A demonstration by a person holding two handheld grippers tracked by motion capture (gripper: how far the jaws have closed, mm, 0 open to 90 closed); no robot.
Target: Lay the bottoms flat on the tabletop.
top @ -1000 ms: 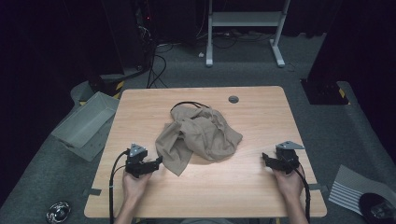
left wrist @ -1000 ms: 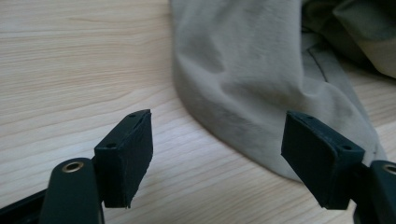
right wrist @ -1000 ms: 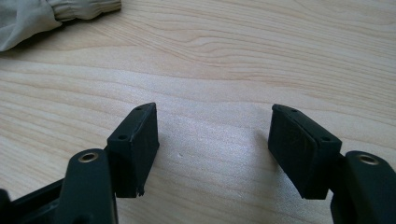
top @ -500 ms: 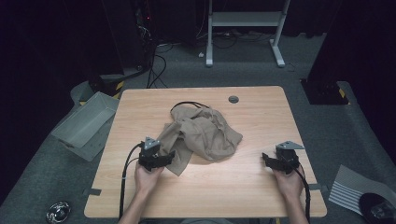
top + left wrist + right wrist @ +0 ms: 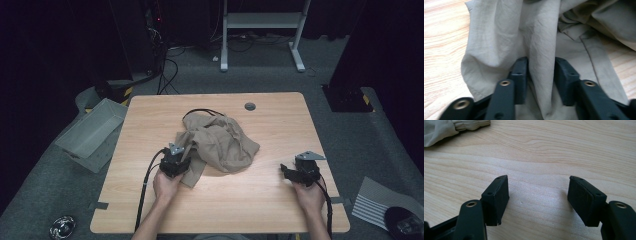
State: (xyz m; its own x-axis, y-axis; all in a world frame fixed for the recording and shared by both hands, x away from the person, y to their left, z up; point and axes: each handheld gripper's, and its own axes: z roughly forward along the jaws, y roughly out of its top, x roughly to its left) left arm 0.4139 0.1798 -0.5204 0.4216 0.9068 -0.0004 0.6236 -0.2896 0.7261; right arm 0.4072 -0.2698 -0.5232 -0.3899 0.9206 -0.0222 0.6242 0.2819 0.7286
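The left gripper (image 5: 540,80) is straddling a fold of the cloth (image 5: 220,145) heaped mid-table, jaws parted around it, fold running straight ahead. The right gripper (image 5: 544,200), spread, is waiting near the table's (image 5: 280,210) right edge.

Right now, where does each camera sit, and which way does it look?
High view: above the person's side, facing forward and down on the table; both forearms, the left claw and the right claw show.
Left gripper view: on the left claw, looking along its jaws, which flank a fold of the beige cloth.
Right gripper view: on the right claw, looking along its open jaws over bare wood.
Shared: all three views show the cloth and the table.
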